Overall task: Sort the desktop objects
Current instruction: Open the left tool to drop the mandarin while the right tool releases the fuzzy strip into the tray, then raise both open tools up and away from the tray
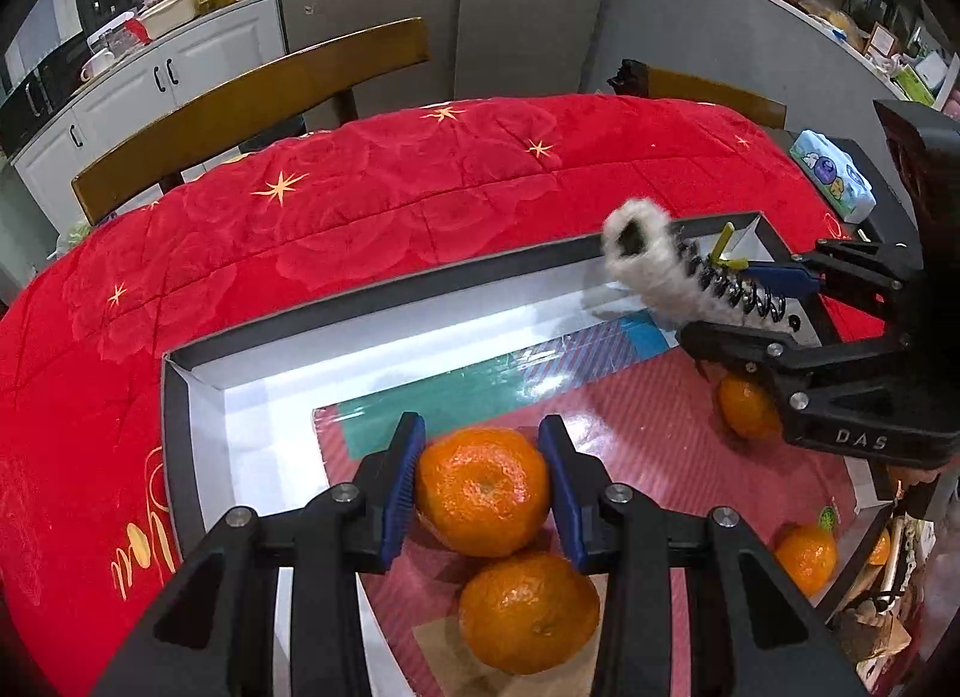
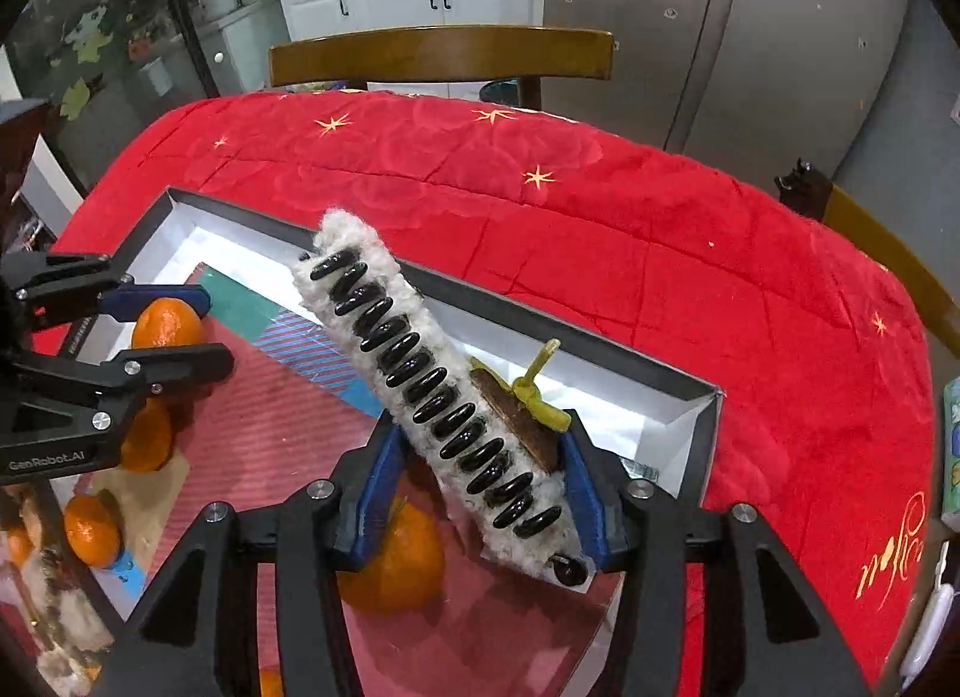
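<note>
Tangerines sit in the box (image 1: 180,397). The left gripper (image 1: 480,481) squeezes 1 tangerine (image 1: 483,487) low over the box floor. The right gripper (image 2: 474,493) holds a fuzzy hair clip (image 2: 420,379) above the box, its grip looking loose. Next, I think, both get let go gently.

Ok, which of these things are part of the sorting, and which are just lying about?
Part of the job:
orange gripped by the left gripper
fuzzy clip gripped by the right gripper
loose oranges
box

Lying about:
tissue pack
chair
red quilt
</note>
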A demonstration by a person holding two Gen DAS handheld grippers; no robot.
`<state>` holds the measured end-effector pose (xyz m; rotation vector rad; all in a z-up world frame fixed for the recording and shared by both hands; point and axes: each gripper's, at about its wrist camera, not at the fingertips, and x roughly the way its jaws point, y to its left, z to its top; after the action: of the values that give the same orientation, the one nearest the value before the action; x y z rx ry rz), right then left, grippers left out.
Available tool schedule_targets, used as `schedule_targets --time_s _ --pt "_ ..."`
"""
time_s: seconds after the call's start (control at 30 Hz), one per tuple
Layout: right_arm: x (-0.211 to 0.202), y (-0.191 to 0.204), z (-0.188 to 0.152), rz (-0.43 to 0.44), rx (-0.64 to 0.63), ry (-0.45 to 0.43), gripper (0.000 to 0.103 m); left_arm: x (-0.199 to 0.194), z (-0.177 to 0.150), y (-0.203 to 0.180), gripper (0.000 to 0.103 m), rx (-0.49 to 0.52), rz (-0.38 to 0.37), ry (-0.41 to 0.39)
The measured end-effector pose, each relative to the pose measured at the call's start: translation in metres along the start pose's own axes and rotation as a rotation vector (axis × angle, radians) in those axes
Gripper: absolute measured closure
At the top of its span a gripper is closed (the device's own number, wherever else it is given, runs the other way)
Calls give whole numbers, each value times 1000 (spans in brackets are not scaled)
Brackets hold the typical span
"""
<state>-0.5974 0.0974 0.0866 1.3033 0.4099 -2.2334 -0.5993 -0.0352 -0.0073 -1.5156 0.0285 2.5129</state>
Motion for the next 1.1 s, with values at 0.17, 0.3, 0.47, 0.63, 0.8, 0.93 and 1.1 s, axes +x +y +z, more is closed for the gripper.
schedule_targets --time_s 0.17,0.3,0.47,0.63,0.8,0.93,1.1 --pt "-3 1 -2 22 -5 -13 32 0 1 -1 62 7 5 4" --pt "-8 3 -3 27 -31 -21 3 -1 2 0 41 -4 3 5" --pt "-31 1 -3 -15 -42 -102 0 -7 3 12 12 -59 -6 -14" --pt "-56 -9 -3 35 -1 -161 0 -33 7 23 0 -85 -4 -73" --pt "-79 -16 -1 73 55 -216 0 -64 11 30 0 -105 12 -133" --pt "-108 -18 1 77 71 -266 0 -90 12 29 0 -92 70 -187" --pt "-154 -8 -1 44 52 -316 0 -141 5 16 0 -47 209 -313"
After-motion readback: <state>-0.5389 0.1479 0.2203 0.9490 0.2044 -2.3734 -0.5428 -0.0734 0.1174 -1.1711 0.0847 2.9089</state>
